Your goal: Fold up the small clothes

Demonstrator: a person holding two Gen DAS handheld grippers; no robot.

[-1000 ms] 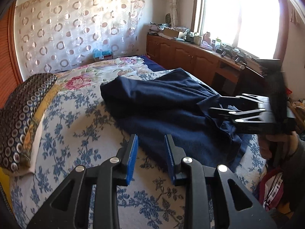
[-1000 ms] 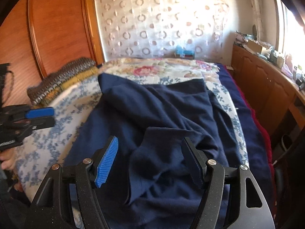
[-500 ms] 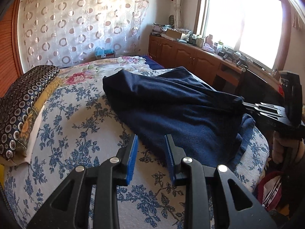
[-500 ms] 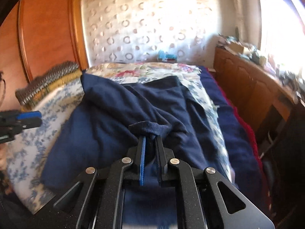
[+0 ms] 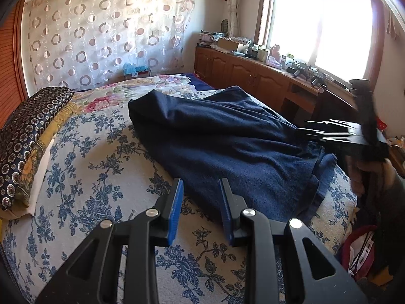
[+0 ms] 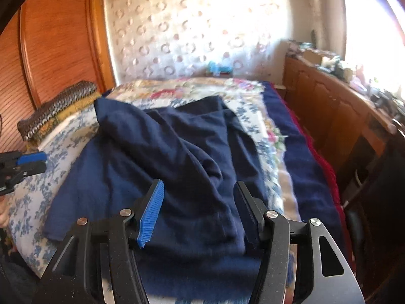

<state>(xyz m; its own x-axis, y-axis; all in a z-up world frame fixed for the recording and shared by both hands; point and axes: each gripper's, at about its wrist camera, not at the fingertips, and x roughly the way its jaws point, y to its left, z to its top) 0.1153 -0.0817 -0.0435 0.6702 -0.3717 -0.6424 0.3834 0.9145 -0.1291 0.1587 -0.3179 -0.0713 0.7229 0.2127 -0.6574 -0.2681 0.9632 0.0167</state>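
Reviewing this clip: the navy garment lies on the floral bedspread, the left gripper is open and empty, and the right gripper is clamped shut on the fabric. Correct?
Not quite. The right gripper is open, jaws spread over the navy garment without pinching it, as the right wrist view shows. The garment does lie on the floral bedspread, and the left gripper is open and empty.

Under me lies a bedspread (image 5: 83,157) printed with blue flowers on white, and it gives way to pink blooms toward the far end. At my left a dark pillow (image 5: 27,126) patterned with small rings rests on a yellow sunflower cushion (image 5: 30,169). Behind the bed hangs a sheer curtain (image 5: 101,40) dotted with circles, a small blue object (image 5: 134,69) at its foot. Along my right runs a wooden cabinet (image 5: 243,73) cluttered on top, beneath a bright window (image 5: 321,22). A wooden wardrobe (image 6: 58,40) stands beside the pillow
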